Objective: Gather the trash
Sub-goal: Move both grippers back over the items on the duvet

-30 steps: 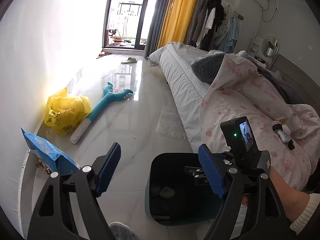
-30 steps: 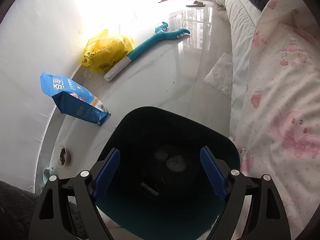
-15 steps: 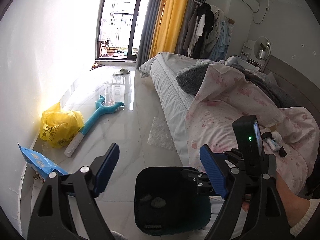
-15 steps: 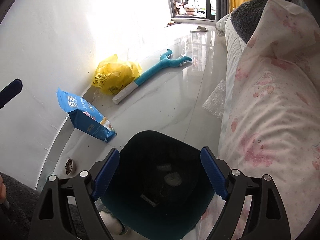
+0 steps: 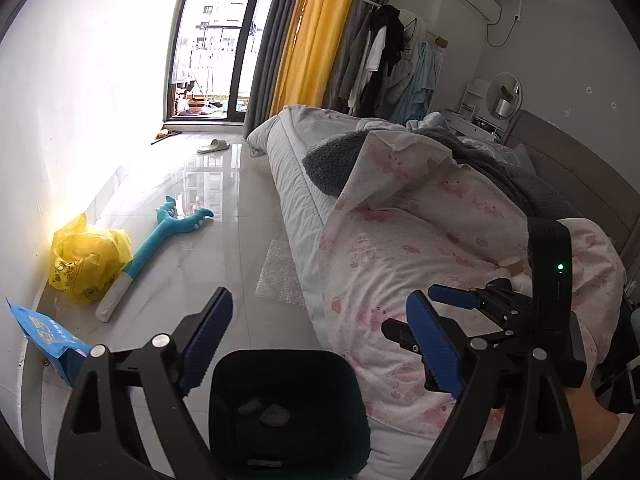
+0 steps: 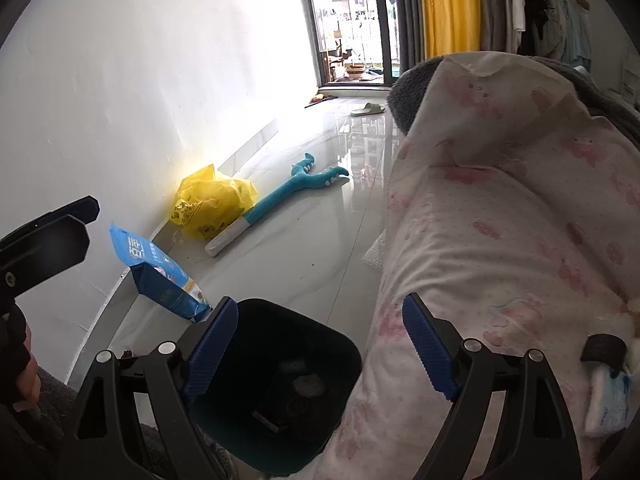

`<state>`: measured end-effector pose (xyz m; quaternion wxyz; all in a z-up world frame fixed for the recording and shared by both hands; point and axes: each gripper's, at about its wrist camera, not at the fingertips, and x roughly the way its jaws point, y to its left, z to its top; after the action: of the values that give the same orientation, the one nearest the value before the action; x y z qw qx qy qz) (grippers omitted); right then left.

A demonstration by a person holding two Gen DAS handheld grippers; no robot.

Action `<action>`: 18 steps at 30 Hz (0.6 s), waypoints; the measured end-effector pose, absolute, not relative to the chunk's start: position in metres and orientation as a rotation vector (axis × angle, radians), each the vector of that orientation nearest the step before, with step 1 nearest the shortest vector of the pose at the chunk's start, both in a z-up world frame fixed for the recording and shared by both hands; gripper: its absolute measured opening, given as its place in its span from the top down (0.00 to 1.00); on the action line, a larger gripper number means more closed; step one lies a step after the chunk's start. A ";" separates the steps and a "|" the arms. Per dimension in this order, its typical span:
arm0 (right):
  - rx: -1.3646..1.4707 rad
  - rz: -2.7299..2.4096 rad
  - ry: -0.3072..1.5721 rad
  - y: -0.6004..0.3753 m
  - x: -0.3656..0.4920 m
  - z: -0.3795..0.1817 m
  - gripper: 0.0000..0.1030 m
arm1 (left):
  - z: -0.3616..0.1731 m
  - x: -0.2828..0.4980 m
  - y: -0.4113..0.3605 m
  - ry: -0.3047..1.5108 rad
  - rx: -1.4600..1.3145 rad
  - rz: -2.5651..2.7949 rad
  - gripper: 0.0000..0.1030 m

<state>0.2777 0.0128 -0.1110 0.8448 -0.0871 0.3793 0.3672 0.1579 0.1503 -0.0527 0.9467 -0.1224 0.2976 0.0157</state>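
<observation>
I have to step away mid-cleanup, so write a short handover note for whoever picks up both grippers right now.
Left gripper: jaws opening, nothing between them.
Right gripper: open, empty, above the bin.
Dark teal plastic trash bin stands on the floor against the bed; a few crumpled pieces already lie inside.
Left on the floor by the wall: yellow plastic bag, blue snack pouch, teal plush stick toy. A bubble-wrap sheet lies by the bed.
On the pink quilt: a small white and blue packet.
Judge which are trash, then bin them.
</observation>
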 end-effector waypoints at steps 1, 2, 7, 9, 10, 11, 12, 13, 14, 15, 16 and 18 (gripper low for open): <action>-0.178 0.764 0.794 0.007 0.278 -0.108 0.17 | -0.052 0.161 0.146 0.607 -0.249 0.026 0.12; -0.173 0.757 0.789 0.001 0.279 -0.105 0.17 | -0.052 0.164 0.141 0.607 -0.247 0.019 0.12; -0.163 0.726 0.761 -0.026 0.284 -0.095 0.16 | -0.051 0.175 0.117 0.607 -0.226 -0.010 0.12; -0.162 0.710 0.751 -0.037 0.287 -0.092 0.15 | -0.052 0.179 0.109 0.610 -0.221 -0.021 0.12; -0.157 0.700 0.747 -0.044 0.289 -0.090 0.15 | -0.053 0.181 0.105 0.613 -0.221 -0.028 0.12; -0.150 0.693 0.746 -0.051 0.292 -0.089 0.15 | -0.053 0.184 0.101 0.615 -0.221 -0.034 0.12; -0.142 0.686 0.746 -0.058 0.295 -0.088 0.15 | -0.054 0.186 0.097 0.617 -0.220 -0.040 0.12; -0.136 0.677 0.744 -0.065 0.297 -0.086 0.15 | -0.055 0.188 0.095 0.618 -0.219 -0.045 0.12; -0.132 0.669 0.742 -0.072 0.299 -0.085 0.15 | -0.056 0.190 0.091 0.620 -0.218 -0.051 0.12; -0.128 0.660 0.739 -0.078 0.301 -0.084 0.15 | -0.056 0.192 0.088 0.621 -0.218 -0.057 0.12; -0.122 0.650 0.736 -0.084 0.303 -0.082 0.15 | -0.056 0.192 0.085 0.622 -0.217 -0.063 0.12; -0.106 0.632 0.734 -0.097 0.307 -0.081 0.14 | -0.056 0.195 0.078 0.621 -0.214 -0.076 0.12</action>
<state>0.3070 -0.0970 -0.0815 0.8837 -0.0508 0.3524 0.3037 0.1954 0.0779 -0.0557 0.9458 -0.1049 0.3050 -0.0371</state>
